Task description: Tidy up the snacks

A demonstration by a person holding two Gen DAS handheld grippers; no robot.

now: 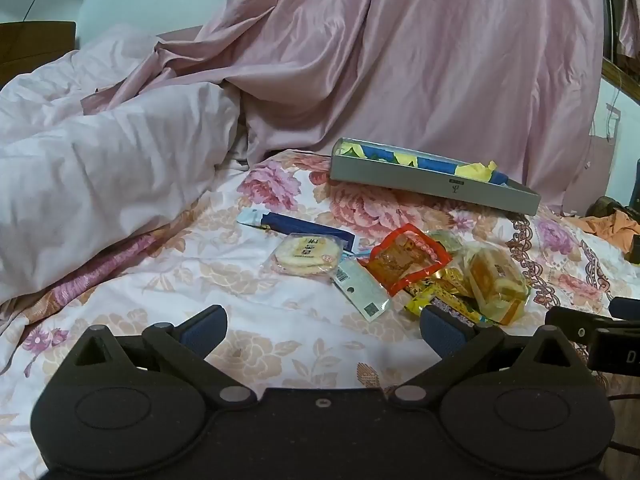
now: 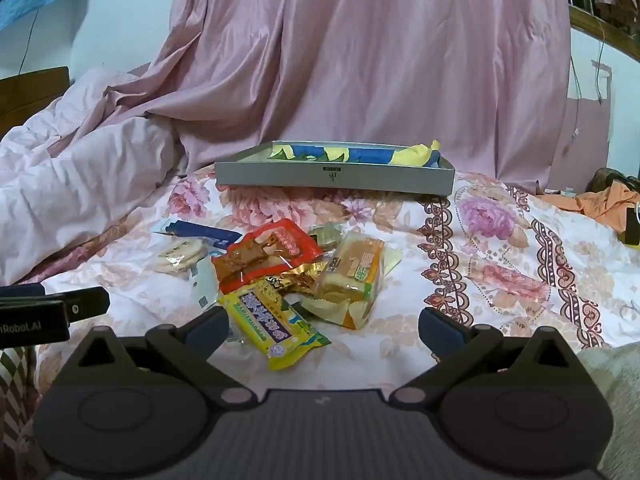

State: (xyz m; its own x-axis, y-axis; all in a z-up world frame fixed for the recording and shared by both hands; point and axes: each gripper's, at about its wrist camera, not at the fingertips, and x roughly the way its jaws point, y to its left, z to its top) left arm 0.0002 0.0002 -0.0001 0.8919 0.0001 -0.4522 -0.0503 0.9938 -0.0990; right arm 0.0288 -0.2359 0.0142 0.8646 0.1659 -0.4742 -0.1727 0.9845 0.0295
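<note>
Left gripper [image 1: 323, 330] and right gripper [image 2: 323, 330] hover low, side by side, jaws wide, holding nothing. Snack pile [image 2: 280, 276] lies ahead, grey box [image 2: 336, 178] beyond.

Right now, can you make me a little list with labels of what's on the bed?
Surface: flowery bedsheet
Box: gray tray at the back, blue and yellow paper inside
Snack pile: yellow packet, red packet, bread, round cracker
Left tool: open, holding nothing
Right tool: open, yellow packet nearest it
Snacks in tray: none seen
</note>
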